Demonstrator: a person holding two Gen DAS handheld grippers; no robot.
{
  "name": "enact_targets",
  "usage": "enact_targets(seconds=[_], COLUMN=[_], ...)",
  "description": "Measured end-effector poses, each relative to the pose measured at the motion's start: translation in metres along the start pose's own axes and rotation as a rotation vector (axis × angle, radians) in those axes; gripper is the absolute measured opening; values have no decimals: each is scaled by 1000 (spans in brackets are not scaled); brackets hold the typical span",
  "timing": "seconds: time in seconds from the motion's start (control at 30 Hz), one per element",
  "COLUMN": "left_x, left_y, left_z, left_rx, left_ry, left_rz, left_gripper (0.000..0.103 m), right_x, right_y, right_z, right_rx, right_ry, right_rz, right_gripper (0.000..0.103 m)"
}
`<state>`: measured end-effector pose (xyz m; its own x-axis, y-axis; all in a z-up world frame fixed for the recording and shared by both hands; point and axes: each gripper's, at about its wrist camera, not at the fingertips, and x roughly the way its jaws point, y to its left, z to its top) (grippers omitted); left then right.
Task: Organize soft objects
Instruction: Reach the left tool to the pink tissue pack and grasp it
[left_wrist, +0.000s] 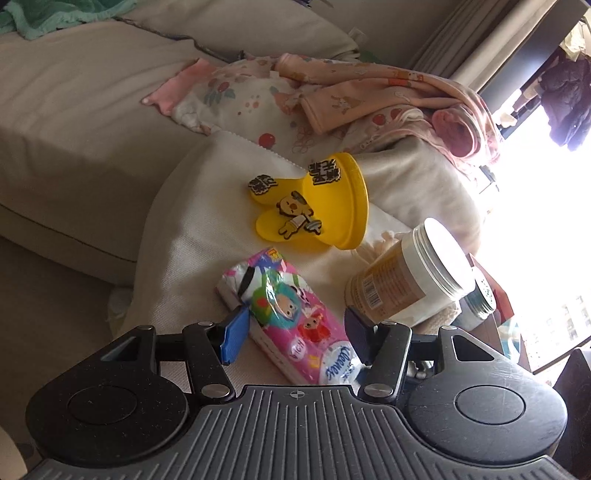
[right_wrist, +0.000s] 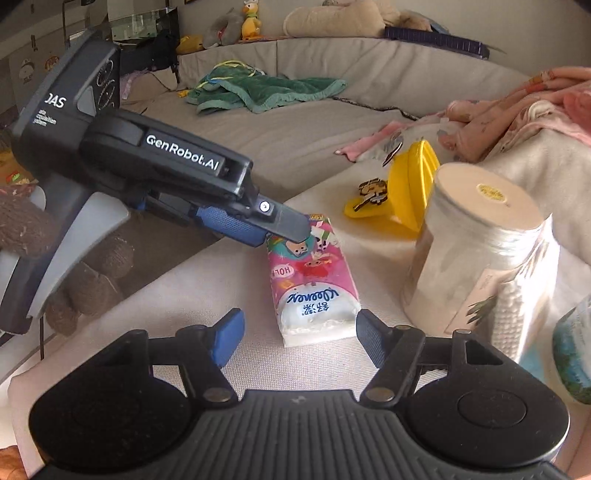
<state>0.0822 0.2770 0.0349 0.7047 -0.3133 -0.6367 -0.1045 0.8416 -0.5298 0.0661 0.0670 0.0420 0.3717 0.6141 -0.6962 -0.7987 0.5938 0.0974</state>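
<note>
A pink Kleenex tissue pack (left_wrist: 288, 314) with cartoon prints lies on a white cushion (left_wrist: 192, 221). My left gripper (left_wrist: 295, 334) is open, its fingers on either side of the pack's near end. In the right wrist view the same pack (right_wrist: 314, 288) lies ahead, and the left gripper (right_wrist: 284, 232) reaches in from the left with its fingertips at the pack's far end. My right gripper (right_wrist: 299, 338) is open, with the pack's white end between its fingers. Pink printed baby clothes (left_wrist: 332, 96) are heaped behind the cushion.
A yellow plastic toy (left_wrist: 317, 199) lies just past the pack. A white-lidded jar (left_wrist: 402, 277) stands to the right; it also shows in the right wrist view (right_wrist: 476, 251). A green towel (right_wrist: 258, 90) lies on the beige sofa (left_wrist: 74, 129). Plush toys (right_wrist: 332, 18) sit on the sofa back.
</note>
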Motion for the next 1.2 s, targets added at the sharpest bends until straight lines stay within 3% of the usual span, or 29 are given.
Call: enact_targets(seconds=[0.1, 0.17, 0.5, 0.63, 0.73, 0.83, 1.03, 1.2], left_x=[10, 15, 30, 44, 40, 32, 31, 48], left_y=[-11, -22, -105, -119, -115, -104, -84, -97], left_z=[5, 6, -24, -49, -55, -45, -18, -22], left_rx=[55, 110, 533, 743, 825, 758, 465, 459], left_ry=[6, 6, -67, -53, -70, -59, 4, 38], left_rz=[16, 52, 311, 428, 483, 501, 391, 369], left_gripper=[62, 62, 62, 64, 65, 65, 61, 76], right_x=[1, -6, -62, -78, -81, -84, -70, -71], right_y=[4, 11, -4, -24, -44, -57, -64, -65], right_z=[-2, -7, -58, -74, -77, -82, -89, -90], right_rx=[20, -14, -108, -54, -12, 38, 90, 104], right_ry=[14, 15, -31, -60, -84, -99, -99, -100], right_rz=[146, 172, -156, -215, -259, -274, -239, -223], right_gripper=[68, 68, 68, 68, 68, 68, 68, 68])
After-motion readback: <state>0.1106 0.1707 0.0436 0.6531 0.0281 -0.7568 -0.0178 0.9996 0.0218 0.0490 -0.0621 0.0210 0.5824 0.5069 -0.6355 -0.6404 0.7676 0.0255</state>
